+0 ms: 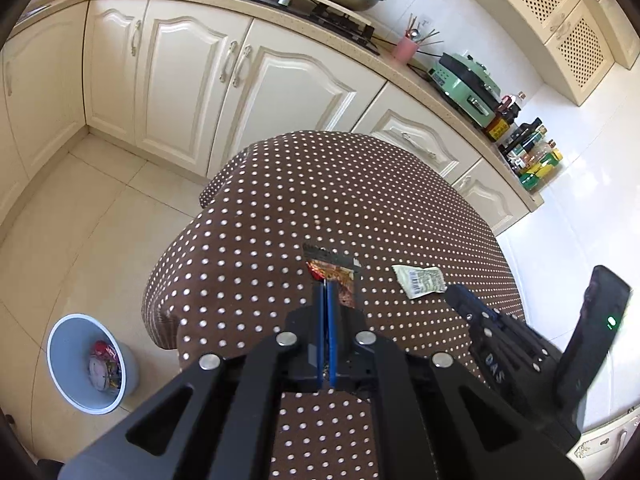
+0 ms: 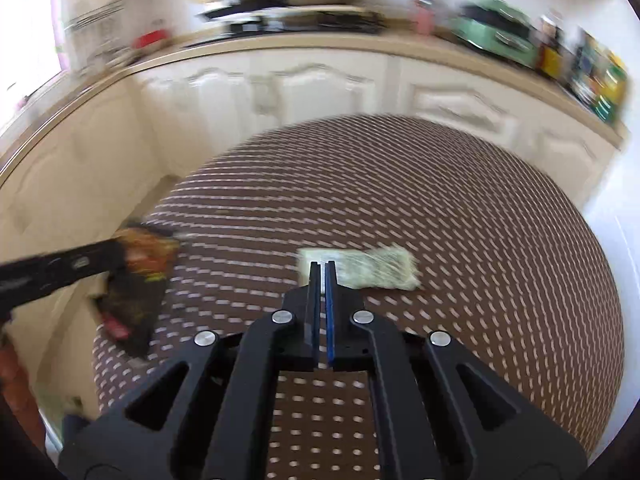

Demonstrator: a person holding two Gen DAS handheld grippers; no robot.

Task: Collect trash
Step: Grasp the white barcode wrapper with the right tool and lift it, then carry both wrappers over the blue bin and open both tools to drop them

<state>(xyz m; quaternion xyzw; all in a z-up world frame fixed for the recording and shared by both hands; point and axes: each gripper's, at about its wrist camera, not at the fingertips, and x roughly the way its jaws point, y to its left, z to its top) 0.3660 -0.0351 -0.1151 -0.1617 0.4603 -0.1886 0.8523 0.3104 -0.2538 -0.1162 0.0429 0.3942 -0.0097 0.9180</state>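
Left gripper (image 1: 326, 286) on dark wrapper (image 1: 340, 276); pale packet (image 1: 420, 280) beside; bin (image 1: 68, 364) below.

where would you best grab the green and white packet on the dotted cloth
The green and white packet lies flat and crumpled on the dotted cloth. Probably best taken at its near short edge, coming from above and the near side. The right tool is shut at that edge; whether it has pinched it is unclear.
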